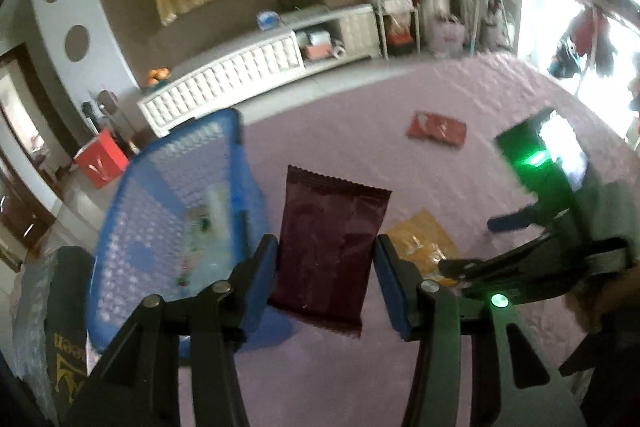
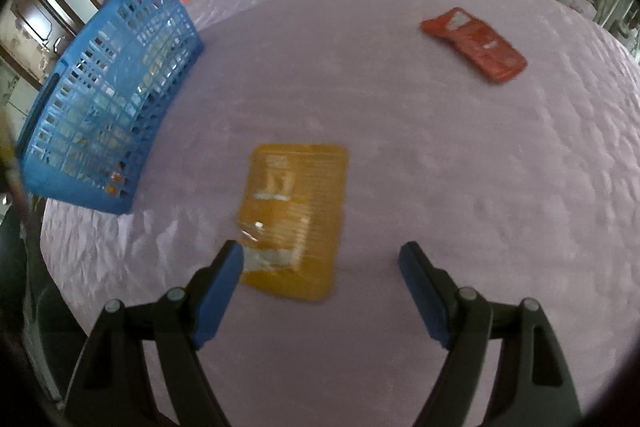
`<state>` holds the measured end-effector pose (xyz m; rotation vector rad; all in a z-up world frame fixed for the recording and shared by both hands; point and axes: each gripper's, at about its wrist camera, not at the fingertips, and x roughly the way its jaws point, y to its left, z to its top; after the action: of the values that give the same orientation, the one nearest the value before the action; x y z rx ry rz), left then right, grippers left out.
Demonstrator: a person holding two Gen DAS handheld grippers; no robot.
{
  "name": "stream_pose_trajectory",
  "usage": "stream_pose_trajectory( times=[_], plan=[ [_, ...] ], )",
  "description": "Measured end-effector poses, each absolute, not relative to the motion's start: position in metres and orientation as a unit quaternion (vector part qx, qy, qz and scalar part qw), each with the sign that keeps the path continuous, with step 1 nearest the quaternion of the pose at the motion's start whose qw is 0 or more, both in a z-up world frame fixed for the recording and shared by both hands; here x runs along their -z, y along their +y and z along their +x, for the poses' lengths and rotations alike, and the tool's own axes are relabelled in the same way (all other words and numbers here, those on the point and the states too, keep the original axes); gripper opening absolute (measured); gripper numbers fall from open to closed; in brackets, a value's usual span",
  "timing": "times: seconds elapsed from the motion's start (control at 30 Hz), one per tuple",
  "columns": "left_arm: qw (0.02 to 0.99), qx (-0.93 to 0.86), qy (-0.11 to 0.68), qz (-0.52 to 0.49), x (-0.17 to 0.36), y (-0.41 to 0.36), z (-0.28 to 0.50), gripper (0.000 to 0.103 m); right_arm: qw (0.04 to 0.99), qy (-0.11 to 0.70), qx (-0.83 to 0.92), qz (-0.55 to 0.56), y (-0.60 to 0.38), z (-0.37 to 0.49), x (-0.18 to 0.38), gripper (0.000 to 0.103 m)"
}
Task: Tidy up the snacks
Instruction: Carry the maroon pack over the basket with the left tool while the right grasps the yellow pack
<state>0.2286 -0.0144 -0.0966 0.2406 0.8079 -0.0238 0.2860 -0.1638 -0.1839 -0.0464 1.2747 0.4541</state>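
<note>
While the left gripper (image 1: pixel 326 259) is raised above the lilac tablecloth (image 1: pixel 400 155), its blue pads (image 1: pixel 266 267) pinch a dark maroon snack packet (image 1: pixel 332 247) by its long edges; the packet hangs just right of the blue mesh basket (image 1: pixel 168 211). Something pale lies inside the basket, too blurred to name. Right gripper (image 2: pixel 320 267) hovers with jaws spread wide, holding nothing. An orange packet (image 2: pixel 296 219) lies flat on the cloth beneath it, nearer its left pad (image 2: pixel 218 287) than its right; contact with that pad cannot be told. A red packet (image 2: pixel 476 45) lies flat, well apart, toward the far right of the table. Basket sits at the table's left edge in the right wrist view.
</note>
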Motion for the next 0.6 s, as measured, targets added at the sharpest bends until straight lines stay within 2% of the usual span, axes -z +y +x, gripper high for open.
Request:
stream_pose_trajectory(
  times=[0.43,0.6],
  plan=[
    [0.934,0.048,0.353,0.018,0.051,0.022,0.198,0.044,0.786,0.595,-0.144,-0.090,-0.117,0.283,0.194,0.084],
    [0.948,0.006,0.317,0.021,0.037,0.050,0.183,0.044,0.793,0.594,-0.110,-0.078,-0.109,0.284,0.199,0.084]
  ],
)
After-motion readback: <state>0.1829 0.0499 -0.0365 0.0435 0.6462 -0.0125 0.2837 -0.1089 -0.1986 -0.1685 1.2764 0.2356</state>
